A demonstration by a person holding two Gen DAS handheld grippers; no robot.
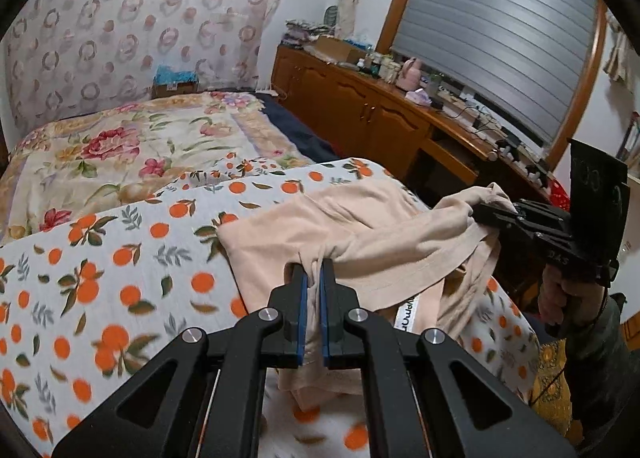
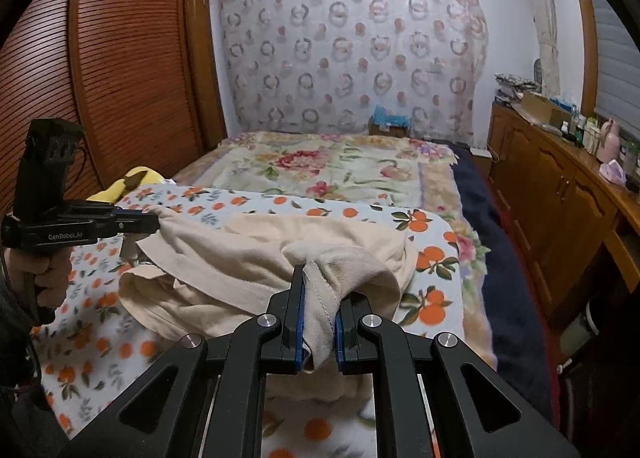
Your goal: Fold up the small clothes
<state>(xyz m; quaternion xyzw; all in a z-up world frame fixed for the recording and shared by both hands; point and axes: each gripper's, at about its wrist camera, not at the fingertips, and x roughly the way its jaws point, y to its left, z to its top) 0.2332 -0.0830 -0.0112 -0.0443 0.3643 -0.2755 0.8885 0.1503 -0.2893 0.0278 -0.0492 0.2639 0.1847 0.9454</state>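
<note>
A beige garment lies partly on the orange-print blanket, with its near edge lifted. My left gripper is shut on a bunched edge of it. My right gripper shows at the right in the left wrist view, shut on the other end of that edge. In the right wrist view the right gripper is shut on the garment's hem, and the left gripper pinches the far left corner. The fabric hangs stretched between the two grippers above the blanket.
A floral bedspread covers the bed beyond the blanket. A wooden sideboard with bottles and clutter runs along the right wall. A wooden louvred wardrobe stands on the left. A yellow item lies at the blanket's far left corner.
</note>
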